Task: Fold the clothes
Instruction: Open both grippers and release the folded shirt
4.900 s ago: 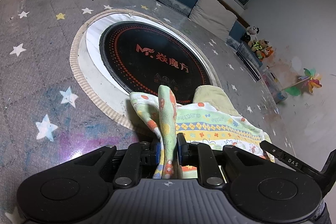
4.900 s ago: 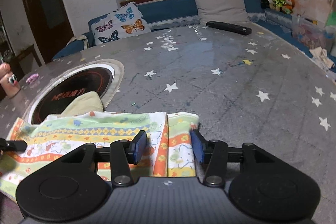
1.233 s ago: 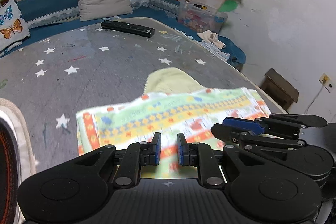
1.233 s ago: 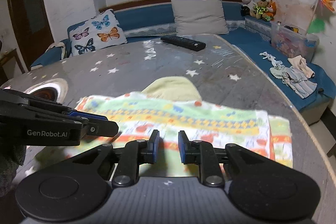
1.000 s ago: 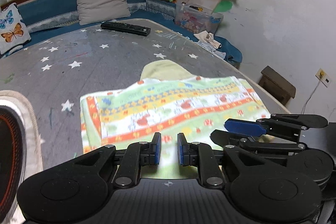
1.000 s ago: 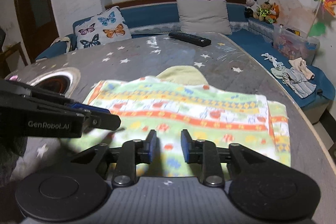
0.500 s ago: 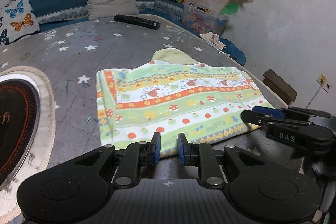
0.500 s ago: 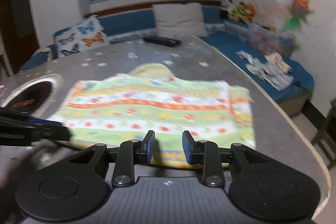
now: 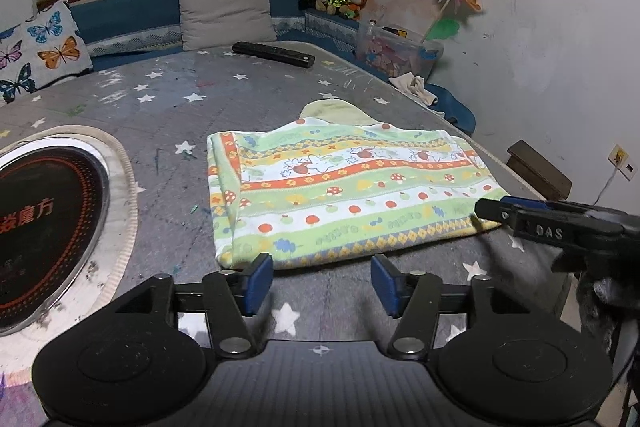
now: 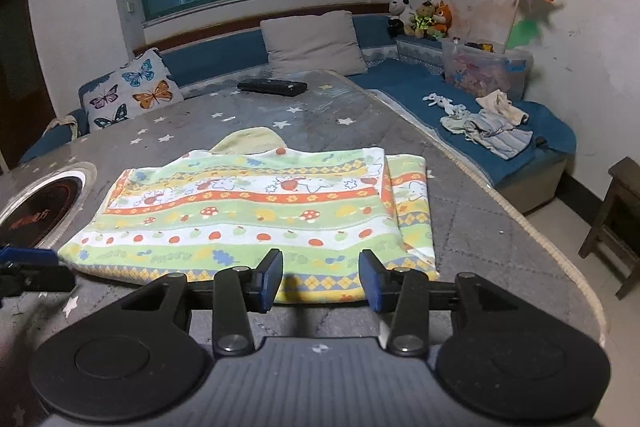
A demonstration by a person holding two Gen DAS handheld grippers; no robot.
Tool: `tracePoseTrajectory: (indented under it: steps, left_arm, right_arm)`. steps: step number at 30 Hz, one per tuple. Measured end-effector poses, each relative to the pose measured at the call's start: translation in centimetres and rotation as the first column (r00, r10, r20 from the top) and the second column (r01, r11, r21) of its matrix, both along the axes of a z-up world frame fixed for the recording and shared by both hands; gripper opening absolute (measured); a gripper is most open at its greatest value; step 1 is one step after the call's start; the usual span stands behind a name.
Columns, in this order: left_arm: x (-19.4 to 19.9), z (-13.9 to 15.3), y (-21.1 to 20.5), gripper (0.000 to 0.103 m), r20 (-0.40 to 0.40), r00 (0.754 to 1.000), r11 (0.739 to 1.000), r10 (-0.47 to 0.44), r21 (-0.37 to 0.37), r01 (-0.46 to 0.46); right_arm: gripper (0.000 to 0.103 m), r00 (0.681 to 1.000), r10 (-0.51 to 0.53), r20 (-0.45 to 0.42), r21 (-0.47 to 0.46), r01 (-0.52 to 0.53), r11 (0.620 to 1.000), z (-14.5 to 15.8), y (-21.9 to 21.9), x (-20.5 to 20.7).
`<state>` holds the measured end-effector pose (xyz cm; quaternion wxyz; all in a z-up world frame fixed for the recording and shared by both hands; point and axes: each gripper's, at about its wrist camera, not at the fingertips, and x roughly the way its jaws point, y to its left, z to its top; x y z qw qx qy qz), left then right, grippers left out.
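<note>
A folded child's garment [image 9: 340, 187] [image 10: 256, 215] with green, orange and white printed stripes lies flat on the grey star-patterned table [image 9: 200, 115]; a pale yellow part [image 9: 336, 109] pokes out at its far edge. My left gripper [image 9: 322, 285] hovers just short of the garment's near edge. Its jaws are opening, and nothing is between them. My right gripper [image 10: 320, 281] hangs over the near hem, jaws opening, pads clear of the cloth. In the left wrist view the right gripper [image 9: 560, 223] reaches in by the garment's right corner.
A round black cooktop [image 9: 36, 227] is set into the table at the left. A black remote [image 9: 274, 54] lies at the far side. The table edge [image 10: 552, 247] drops off at the right, toward a blue bench with loose clothes [image 10: 488, 127] and a wooden stool [image 10: 624, 215].
Both grippers let go of the garment, pulled back toward me from its near edge and spread their jaws. The garment now lies flat and folded on the table.
</note>
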<state>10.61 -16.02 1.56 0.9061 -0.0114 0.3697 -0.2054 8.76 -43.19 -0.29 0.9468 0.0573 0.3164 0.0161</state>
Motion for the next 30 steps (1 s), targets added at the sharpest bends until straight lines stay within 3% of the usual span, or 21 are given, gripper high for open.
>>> tracePoseTrajectory:
  steps: [7, 12, 16, 22, 28, 30]
  left_arm:
    - [-0.8, 0.2, 0.5, 0.072, 0.016, 1.0, 1.0, 0.017, 0.012, -0.017]
    - [-1.5, 0.5, 0.6, 0.088, 0.047, 0.999, 1.0, 0.02, 0.021, -0.021]
    - [-1.8, 0.5, 0.5, 0.09, 0.05, 0.999, 1.0, 0.022, 0.02, -0.023]
    - [-2.7, 1.1, 0.3, 0.103, 0.084, 0.996, 1.0, 0.007, 0.014, -0.008]
    - [-3.1, 1.1, 0.0, 0.103, 0.083, 0.997, 1.0, -0.002, 0.01, 0.001]
    - [-3.3, 1.0, 0.0, 0.103, 0.087, 0.996, 1.0, -0.004, 0.018, 0.002]
  right_arm:
    - [0.042, 0.999, -0.037, -0.032, 0.035, 0.038, 0.999, -1.1, -0.7, 1.1]
    - [0.044, 0.999, -0.038, 0.003, 0.021, 0.038, 0.999, -0.3, -0.3, 0.1]
    - [0.047, 0.999, -0.032, 0.023, 0.012, 0.032, 0.999, 0.3, -0.2, 0.9]
    - [0.049, 0.998, -0.063, -0.014, 0.021, 0.063, 0.998, -0.6, -1.0, 2.2]
    - [0.058, 0.999, -0.031, 0.031, -0.007, 0.031, 0.999, 0.7, 0.4, -0.3]
    - [0.074, 0.999, -0.024, 0.036, -0.006, 0.025, 1.0, 0.9, 0.9, -1.1]
